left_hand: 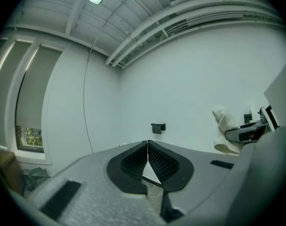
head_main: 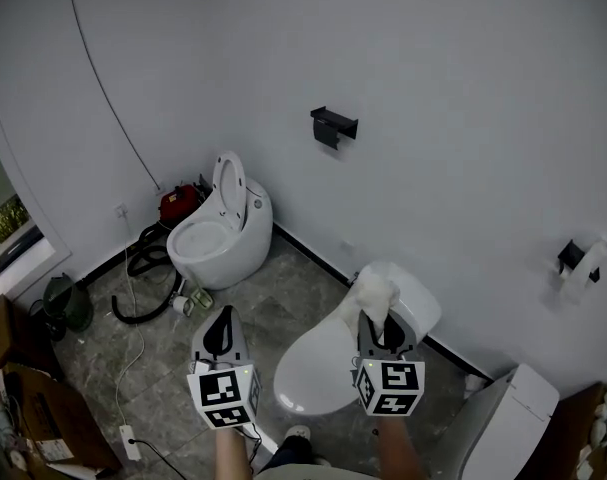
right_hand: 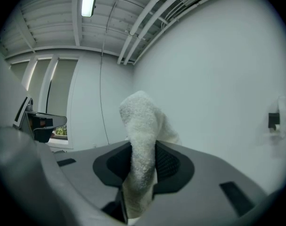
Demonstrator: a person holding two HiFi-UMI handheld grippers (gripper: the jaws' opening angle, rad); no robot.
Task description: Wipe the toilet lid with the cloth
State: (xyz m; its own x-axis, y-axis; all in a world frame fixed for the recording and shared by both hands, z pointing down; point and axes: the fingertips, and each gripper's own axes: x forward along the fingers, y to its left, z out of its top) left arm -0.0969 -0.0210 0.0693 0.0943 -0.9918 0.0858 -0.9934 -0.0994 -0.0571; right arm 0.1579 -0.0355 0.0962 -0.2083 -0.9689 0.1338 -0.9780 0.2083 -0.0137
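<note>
Right claw (head_main: 380, 326) pinches the cloth (head_main: 374, 293) above the toilet lid (head_main: 316, 370); left claw (head_main: 220, 332) level, jaws together.

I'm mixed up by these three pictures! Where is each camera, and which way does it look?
Head view: on the person's head, looking down at the toilet lid; forearms, left gripper and right gripper show.
Left gripper view: on the left gripper, looking along its shut jaws at the wall; the right gripper shows at right.
Right gripper view: on the right gripper, looking along jaws shut on the cloth; the left gripper shows at left.
Shared: all three show the cloth.
</note>
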